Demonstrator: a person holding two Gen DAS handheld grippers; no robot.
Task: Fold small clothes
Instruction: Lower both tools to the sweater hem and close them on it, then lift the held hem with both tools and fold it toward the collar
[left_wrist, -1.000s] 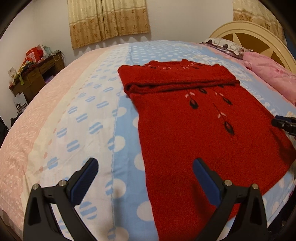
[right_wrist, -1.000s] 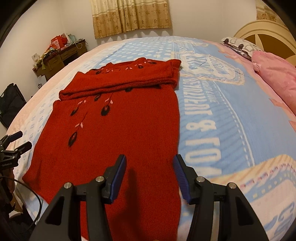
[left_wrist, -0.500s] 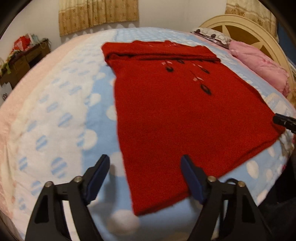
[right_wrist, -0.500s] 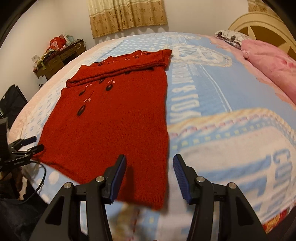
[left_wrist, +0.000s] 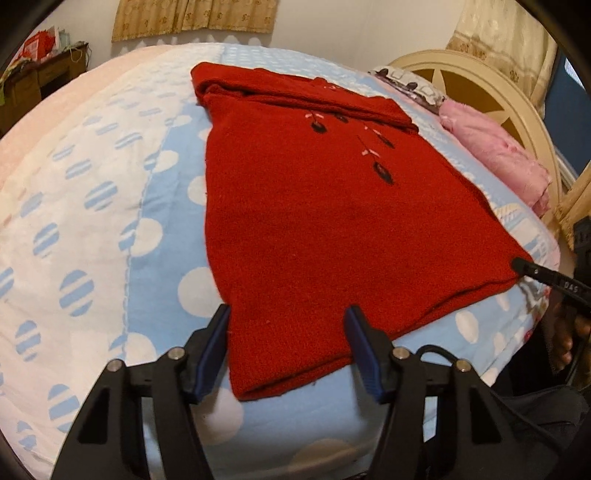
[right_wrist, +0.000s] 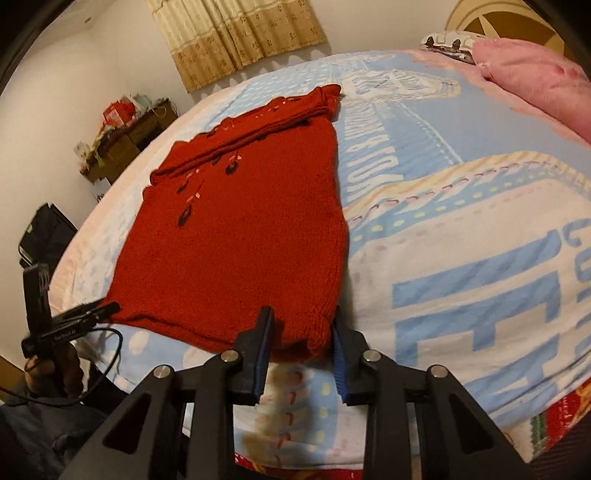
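A red knitted garment (left_wrist: 314, 221) lies flat on the bed, its top part folded over at the far end, with dark leaf motifs on the chest. My left gripper (left_wrist: 286, 321) is at the hem's near left corner. That corner lies between its closing jaws, and the pads stand apart from the cloth. My right gripper (right_wrist: 301, 325) straddles the hem's near right corner of the garment (right_wrist: 240, 240). Its jaws are also closing, with cloth between them and a gap still showing. Each gripper shows in the other's view, the right gripper (left_wrist: 517, 264) and the left gripper (right_wrist: 107, 308) at opposite hem corners.
The blue, white and pink patterned bedspread (left_wrist: 92, 203) covers the bed, whose near edge drops off just below the hem. A pink pillow (left_wrist: 495, 155) and a cream headboard (left_wrist: 480, 74) are on the right. A cluttered wooden desk (right_wrist: 122, 136) and a black bag (right_wrist: 44, 232) stand on the left.
Both grippers have drawn back and sunk to the garment's near hem. Their jaws have narrowed, and the hem corners now lie between them.
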